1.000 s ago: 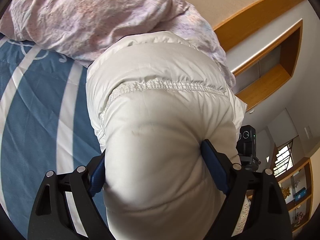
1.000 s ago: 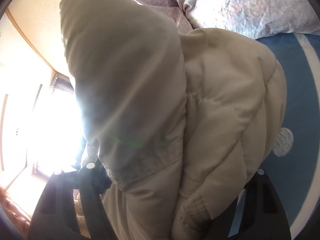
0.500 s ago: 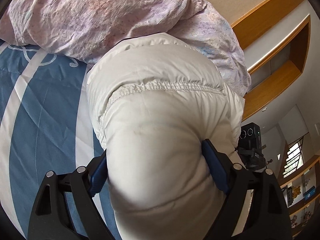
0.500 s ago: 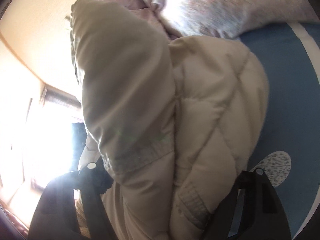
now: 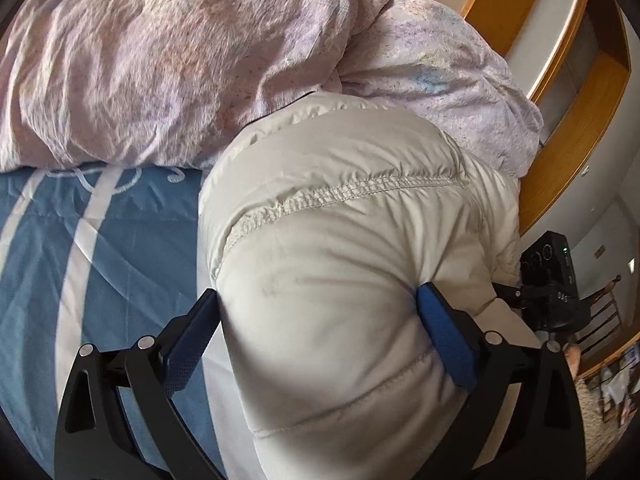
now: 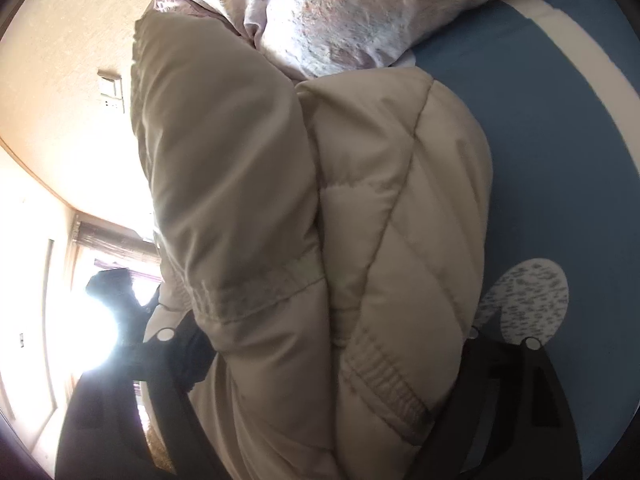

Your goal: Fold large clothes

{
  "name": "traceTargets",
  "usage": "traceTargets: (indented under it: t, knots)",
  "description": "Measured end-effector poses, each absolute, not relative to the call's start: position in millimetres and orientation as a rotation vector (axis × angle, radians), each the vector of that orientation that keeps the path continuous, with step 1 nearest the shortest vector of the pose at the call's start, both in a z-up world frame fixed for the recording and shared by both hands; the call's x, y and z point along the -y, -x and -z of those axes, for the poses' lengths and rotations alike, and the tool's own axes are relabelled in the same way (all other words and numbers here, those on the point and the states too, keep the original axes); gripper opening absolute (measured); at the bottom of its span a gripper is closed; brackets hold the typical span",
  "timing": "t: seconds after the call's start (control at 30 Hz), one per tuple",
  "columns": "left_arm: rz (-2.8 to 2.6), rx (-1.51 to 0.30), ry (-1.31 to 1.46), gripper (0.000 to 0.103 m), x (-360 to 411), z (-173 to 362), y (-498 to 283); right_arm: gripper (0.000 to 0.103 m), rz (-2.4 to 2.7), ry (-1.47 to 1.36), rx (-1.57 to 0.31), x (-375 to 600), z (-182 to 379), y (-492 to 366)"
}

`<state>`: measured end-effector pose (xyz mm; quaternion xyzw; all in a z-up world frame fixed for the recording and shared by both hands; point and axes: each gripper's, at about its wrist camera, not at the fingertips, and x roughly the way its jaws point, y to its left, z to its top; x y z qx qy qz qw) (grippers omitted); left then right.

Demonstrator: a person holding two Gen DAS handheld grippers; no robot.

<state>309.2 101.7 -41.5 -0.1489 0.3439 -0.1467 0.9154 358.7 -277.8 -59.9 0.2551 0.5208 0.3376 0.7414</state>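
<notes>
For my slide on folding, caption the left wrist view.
Left tongs grip a puffy white jacket above a blue striped bedsheet, beside a rumpled pink duvet.

a: evenly lit on the left wrist view, soft daylight, sharp across the duvet [image 5: 168, 64]; mild shadow low on the jacket [image 5: 340, 280].

b: harsher on the right wrist view. blown-out window [image 6: 92, 340] at lower left, glare washing nearby detail, jacket [image 6: 360, 240] backlit and dull.

a: strong fisheye bending and dark vignette at the edges of both.
</notes>
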Motion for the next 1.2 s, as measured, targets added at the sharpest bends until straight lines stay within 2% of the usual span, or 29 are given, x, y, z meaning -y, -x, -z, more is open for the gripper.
traceTargets:
  t: [0.2,0.4,0.57,0.63,0.67,0.7,0.77,0.9,1.2]
  knots:
    - [0.129,-0.604,0.054,0.099,-75.3,20.9,-286.9,0.091,-0.587,-0.444,-1.015,291.5,22.5,-319.8]
    - [0.117,-0.628,0.081,0.099,-78.0,19.2,-288.5,0.093,-0.468,-0.430,-0.806,318.5,-35.3,-289.2]
    - [0.096,-0.622,0.054,0.099,-68.9,18.6,-286.0,0.092,-0.428,-0.341,-0.824,290.8,-42.1,-291.9]
    - [0.088,-0.615,0.035,0.099,-64.5,17.9,-284.7,0.074,-0.411,-0.334,-0.856,272.5,-32.3,-304.2]
    - [0.082,-0.613,0.026,0.099,-62.9,17.1,-284.0,0.047,-0.431,-0.357,-0.891,265.8,-23.2,-307.1]
    - [0.077,-0.609,0.019,0.099,-61.9,16.0,-282.7,0.037,-0.443,-0.387,-0.907,263.9,-15.3,-309.0]
    - [0.082,-0.605,0.024,0.099,-63.3,11.9,-279.0,0.030,-0.418,-0.386,-0.905,260.7,-7.0,-327.1]
    - [0.091,-0.588,0.049,0.099,-64.2,1.3,-268.0,0.026,-0.361,-0.427,-0.955,272.4,8.2,-345.2]
    - [0.080,-0.578,0.010,0.099,-46.9,-11.2,-257.2,0.026,-0.308,-0.381,-0.968,268.1,31.6,-352.7]
